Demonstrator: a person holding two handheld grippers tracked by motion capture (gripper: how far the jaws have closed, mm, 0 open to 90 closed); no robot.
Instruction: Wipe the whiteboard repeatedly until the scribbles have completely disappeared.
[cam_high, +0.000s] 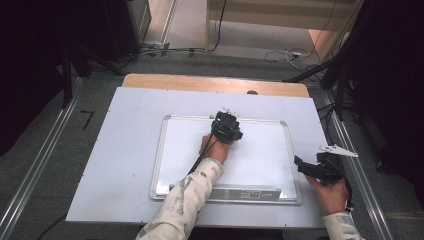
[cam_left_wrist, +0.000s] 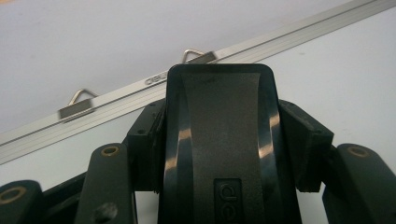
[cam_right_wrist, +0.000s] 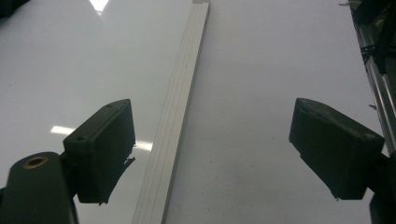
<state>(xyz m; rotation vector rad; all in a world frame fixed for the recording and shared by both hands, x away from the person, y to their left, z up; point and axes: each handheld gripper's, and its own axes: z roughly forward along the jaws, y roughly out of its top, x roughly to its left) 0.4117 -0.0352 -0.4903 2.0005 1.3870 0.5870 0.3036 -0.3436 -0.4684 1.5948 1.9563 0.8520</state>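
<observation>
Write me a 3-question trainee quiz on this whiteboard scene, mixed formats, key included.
1. True or false: the left hand-held gripper is shut on a black, glossy plastic whiteboard eraser.
2. Multiple choice: the jaws of the right hand-held gripper are A) shut on a marker, B) open with nothing between them, C) shut on the frame.
3. Fill in: the eraser is over the white rectangular whiteboard with a silver metal frame, near its ___ edge in the high view.

Key: 1 true; 2 B; 3 far (top).
</observation>
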